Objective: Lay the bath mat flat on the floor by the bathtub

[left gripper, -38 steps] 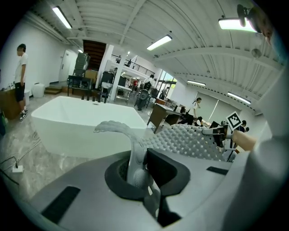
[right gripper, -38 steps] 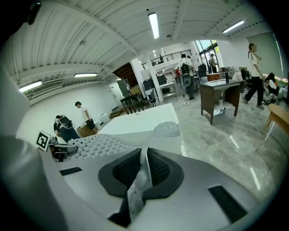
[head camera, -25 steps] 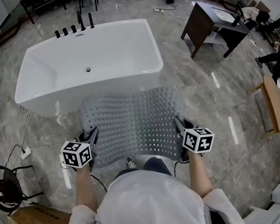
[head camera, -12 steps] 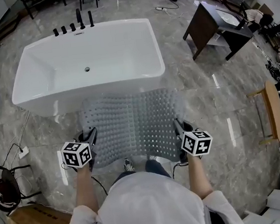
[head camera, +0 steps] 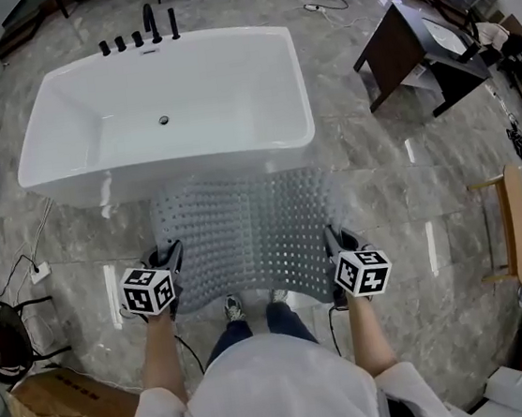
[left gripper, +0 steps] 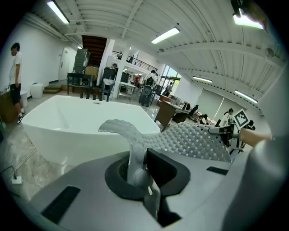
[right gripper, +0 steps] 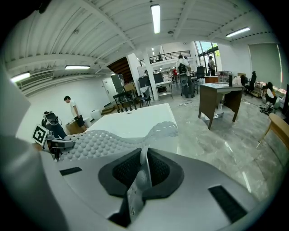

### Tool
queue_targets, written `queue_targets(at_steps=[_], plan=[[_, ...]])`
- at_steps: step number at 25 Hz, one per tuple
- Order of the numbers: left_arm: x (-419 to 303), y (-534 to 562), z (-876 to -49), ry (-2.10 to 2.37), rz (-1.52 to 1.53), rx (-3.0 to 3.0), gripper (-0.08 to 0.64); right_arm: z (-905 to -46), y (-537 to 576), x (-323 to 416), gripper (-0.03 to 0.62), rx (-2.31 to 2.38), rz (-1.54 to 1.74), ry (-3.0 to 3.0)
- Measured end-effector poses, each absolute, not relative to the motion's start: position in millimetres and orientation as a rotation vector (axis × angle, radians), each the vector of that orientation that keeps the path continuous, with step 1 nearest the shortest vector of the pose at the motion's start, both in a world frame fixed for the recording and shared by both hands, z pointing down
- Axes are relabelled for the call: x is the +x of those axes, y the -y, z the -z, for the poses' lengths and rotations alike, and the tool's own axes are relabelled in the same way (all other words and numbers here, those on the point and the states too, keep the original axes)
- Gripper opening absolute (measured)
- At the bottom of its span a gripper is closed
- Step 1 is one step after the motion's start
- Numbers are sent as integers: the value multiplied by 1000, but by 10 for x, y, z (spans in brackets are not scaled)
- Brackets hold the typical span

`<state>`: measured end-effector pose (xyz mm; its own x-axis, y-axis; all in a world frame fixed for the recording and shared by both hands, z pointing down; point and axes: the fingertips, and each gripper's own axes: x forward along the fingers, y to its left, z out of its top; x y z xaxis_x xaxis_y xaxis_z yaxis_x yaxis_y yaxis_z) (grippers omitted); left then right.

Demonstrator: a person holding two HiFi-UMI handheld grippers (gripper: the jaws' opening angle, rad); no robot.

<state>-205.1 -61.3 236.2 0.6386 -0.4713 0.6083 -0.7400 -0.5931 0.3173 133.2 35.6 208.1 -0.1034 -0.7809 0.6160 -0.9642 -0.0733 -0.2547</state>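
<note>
A grey, knobbly, perforated bath mat (head camera: 250, 234) hangs spread out between my two grippers, just in front of the white bathtub (head camera: 164, 111). My left gripper (head camera: 167, 259) is shut on the mat's near left corner, and the mat's edge (left gripper: 131, 153) runs pinched between its jaws. My right gripper (head camera: 335, 241) is shut on the near right corner, where the mat (right gripper: 143, 168) is clamped in the same way. The mat (right gripper: 108, 140) sags and ripples between the grips, and its far edge reaches toward the tub's near wall.
Black taps (head camera: 138, 37) stand on the tub's far rim. A dark wooden desk (head camera: 417, 56) is at the right, a wooden stool (head camera: 517, 218) further right, a cardboard box (head camera: 65, 416) at the lower left. Cables (head camera: 24, 274) trail on the marble floor at the left. The person's shoes (head camera: 233, 305) are under the mat's near edge.
The tub and mat have slid slightly up and right in the head view as the head shifted. Both grippers keep their hold on the mat's corners at about the same spread.
</note>
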Motion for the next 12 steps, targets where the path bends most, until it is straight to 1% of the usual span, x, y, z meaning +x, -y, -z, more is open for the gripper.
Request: queue_targets(at_steps=[6,12], plan=[[-2002,761,-2596,988,-643,2289,46,-2326,-183,1442,38,1882,-951,1910],[-2025,928,-2940,1026,-718,2274,46,-2711,-25,1512,38,1878,-934,1866]])
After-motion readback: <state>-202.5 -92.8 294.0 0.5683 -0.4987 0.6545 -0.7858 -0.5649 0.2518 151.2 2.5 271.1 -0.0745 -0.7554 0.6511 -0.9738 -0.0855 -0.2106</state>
